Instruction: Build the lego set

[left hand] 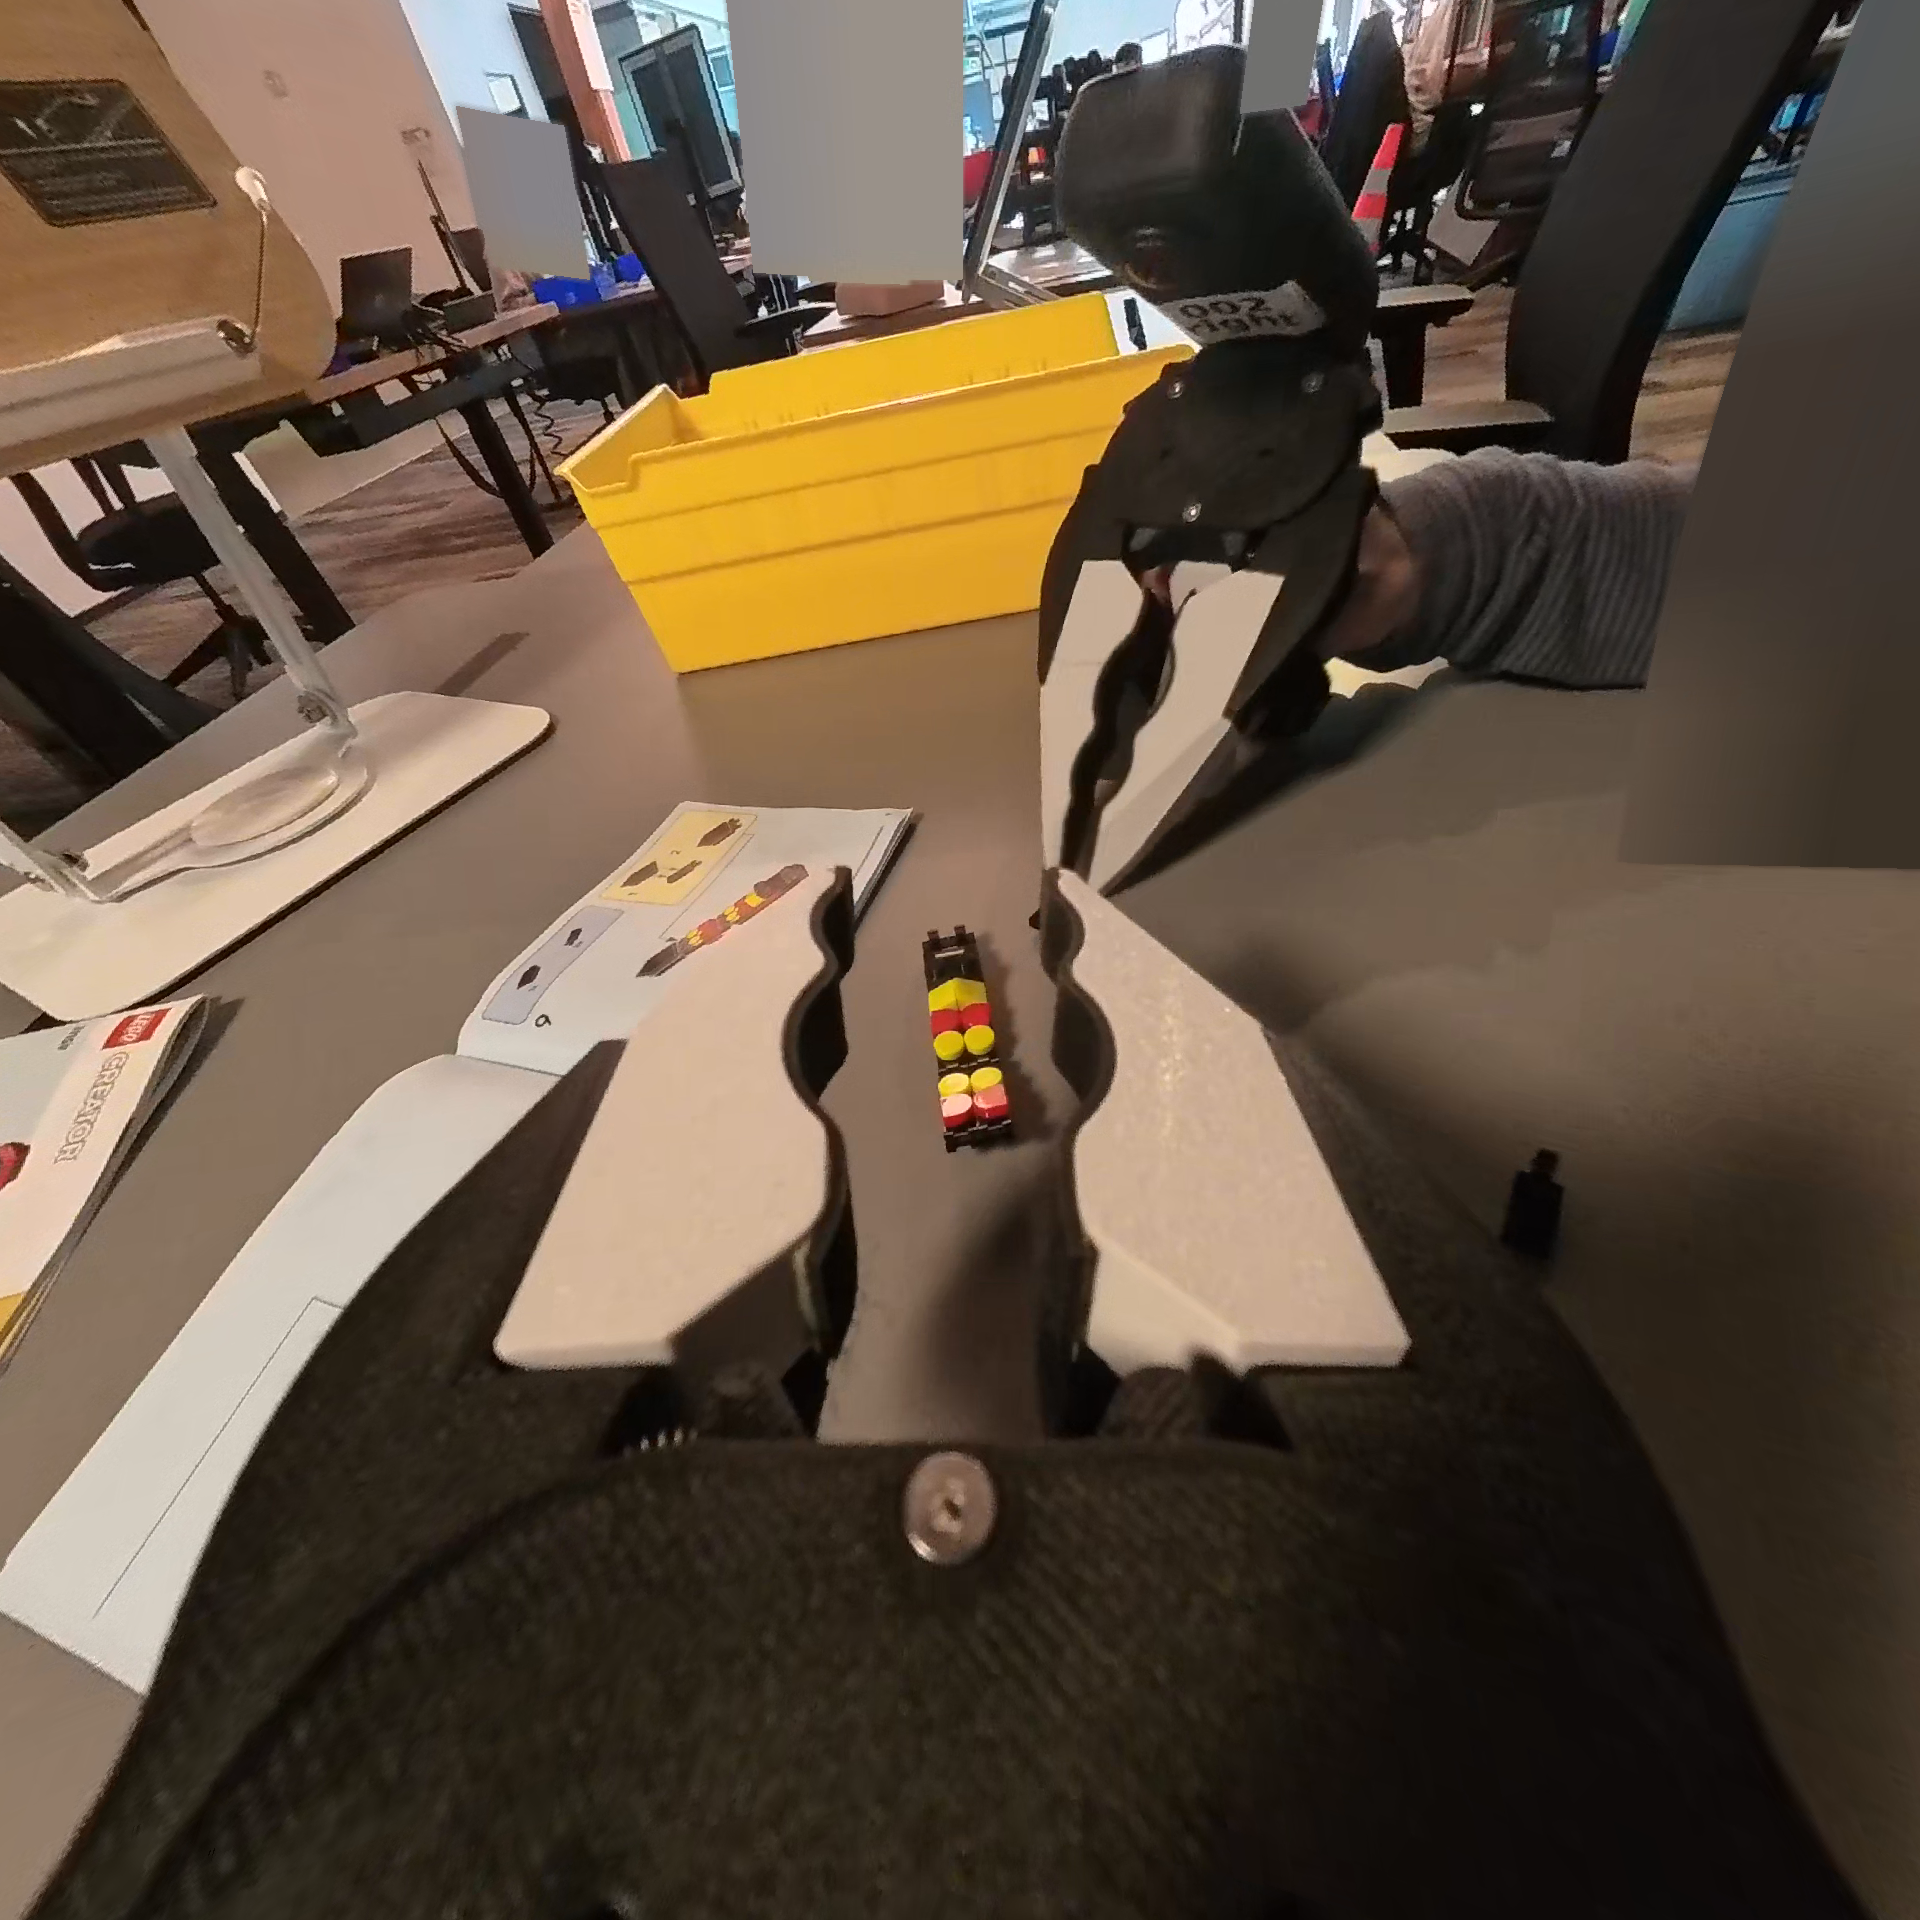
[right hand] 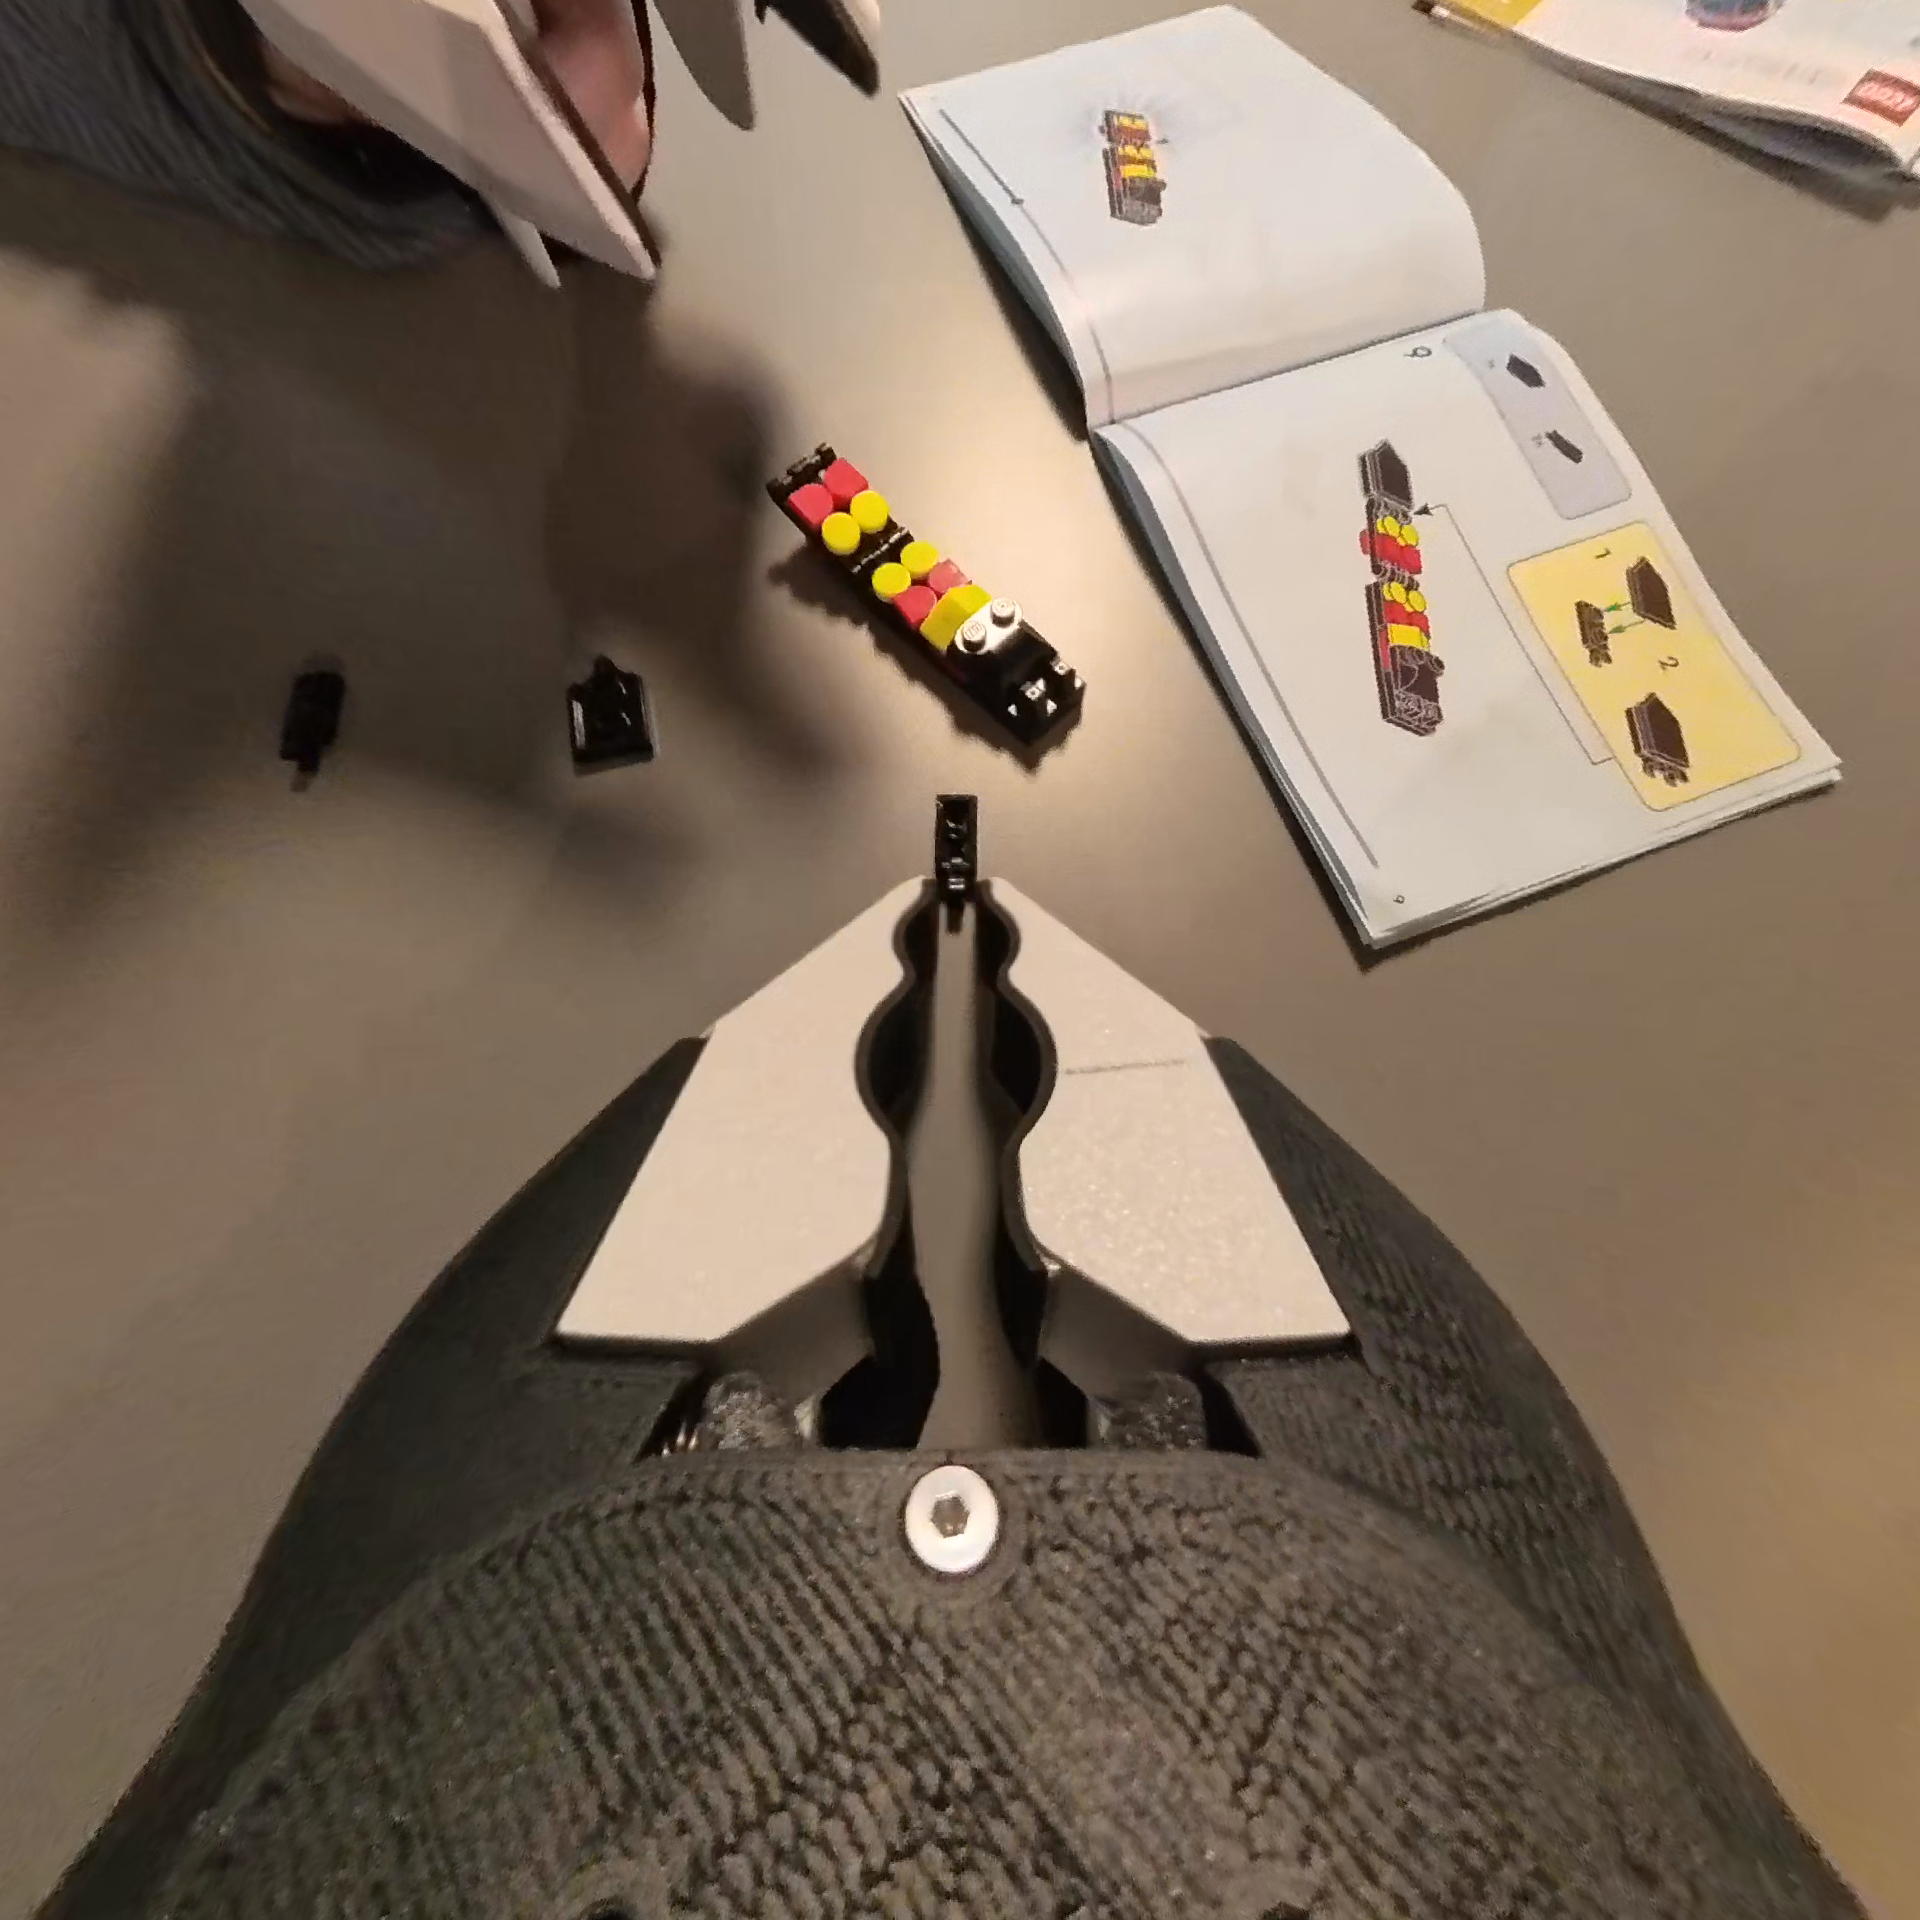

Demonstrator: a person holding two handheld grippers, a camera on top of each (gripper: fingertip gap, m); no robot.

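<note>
A long black Lego assembly point(left hand: 971, 1039) with red and yellow studs lies flat on the grey table point(left hand: 727, 727). My left gripper point(left hand: 951, 904) is open and empty, and the assembly shows between its fingers without touching them. My right gripper point(right hand: 956, 888) is shut on a small black Lego piece point(right hand: 956, 842) that sticks out past its tips, just short of the assembly's black end point(right hand: 1039, 691). In the left wrist view the right gripper point(left hand: 1075, 873) points down beside the assembly's far end. In the right wrist view the left gripper point(right hand: 707, 187) shows at the top left.
An open instruction booklet point(right hand: 1455, 623) lies right of the assembly, with a second booklet point(right hand: 1714, 73) beyond it. Two loose black pieces point(right hand: 312, 712) point(right hand: 608, 717) lie to the left. A yellow bin point(left hand: 862, 520) stands at the back, and a stand with a white base point(left hand: 260, 810) at the left. Some 11 centimeters of space lies between my two pairs of fingers.
</note>
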